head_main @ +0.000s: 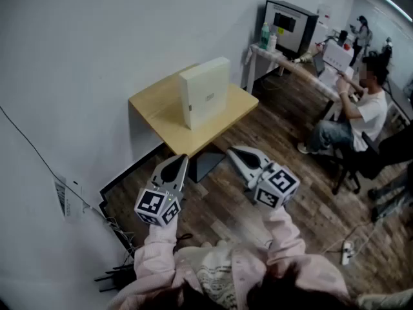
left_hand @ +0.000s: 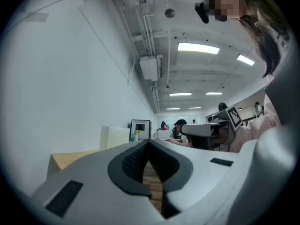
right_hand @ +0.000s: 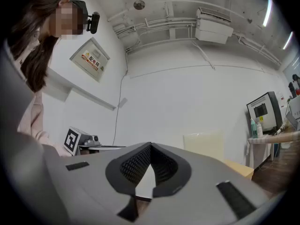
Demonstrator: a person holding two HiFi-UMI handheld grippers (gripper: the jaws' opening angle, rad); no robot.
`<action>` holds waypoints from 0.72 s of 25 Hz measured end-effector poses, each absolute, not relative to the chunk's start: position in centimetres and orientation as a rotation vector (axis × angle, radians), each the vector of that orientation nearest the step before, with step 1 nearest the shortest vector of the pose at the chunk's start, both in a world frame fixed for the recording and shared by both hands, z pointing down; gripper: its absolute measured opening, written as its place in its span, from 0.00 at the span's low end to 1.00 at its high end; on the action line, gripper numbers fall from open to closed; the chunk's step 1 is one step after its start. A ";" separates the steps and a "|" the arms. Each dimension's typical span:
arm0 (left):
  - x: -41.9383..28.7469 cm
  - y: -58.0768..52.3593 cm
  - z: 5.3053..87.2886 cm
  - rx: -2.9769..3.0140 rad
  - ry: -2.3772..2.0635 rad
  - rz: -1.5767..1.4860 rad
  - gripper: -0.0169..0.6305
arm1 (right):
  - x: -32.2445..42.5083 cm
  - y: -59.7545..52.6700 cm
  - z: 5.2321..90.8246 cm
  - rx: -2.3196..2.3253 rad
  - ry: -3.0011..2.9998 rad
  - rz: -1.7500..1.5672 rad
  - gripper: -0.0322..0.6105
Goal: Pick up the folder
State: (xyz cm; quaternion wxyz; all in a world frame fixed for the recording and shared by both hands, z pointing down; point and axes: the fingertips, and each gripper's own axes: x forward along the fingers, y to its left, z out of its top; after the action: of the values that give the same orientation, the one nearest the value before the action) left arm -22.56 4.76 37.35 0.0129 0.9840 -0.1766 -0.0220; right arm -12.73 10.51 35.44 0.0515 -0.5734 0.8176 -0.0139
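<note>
A cream-white box folder (head_main: pixel 205 92) stands upright on a small wooden table (head_main: pixel 161 112) against the white wall. It also shows as a pale block (left_hand: pixel 115 137) in the left gripper view and the folder (right_hand: pixel 203 146) in the right gripper view. My left gripper (head_main: pixel 182 158) hovers short of the table's near edge, jaws shut with nothing between them. My right gripper (head_main: pixel 231 152) is beside it, a little to the right, also shut and holding nothing. Both point level toward the table.
A seated person (head_main: pixel 352 112) works at a long desk (head_main: pixel 303 66) at the right, with a black monitor-like box (head_main: pixel 289 24) and bottles at its far end. A dark frame (head_main: pixel 122 179) lies on the wood floor under the table. Cables run along the floor.
</note>
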 end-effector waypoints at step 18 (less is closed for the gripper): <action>-20.2 4.8 37.6 3.059 -0.581 -0.070 0.02 | -9.8 10.7 36.1 -1.710 2.487 -0.087 0.04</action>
State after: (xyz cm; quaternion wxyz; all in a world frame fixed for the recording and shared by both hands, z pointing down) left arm -20.22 4.83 37.58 0.0137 0.9821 -0.1867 -0.0226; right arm -9.84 10.67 36.10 0.0611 -0.5652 0.8222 -0.0288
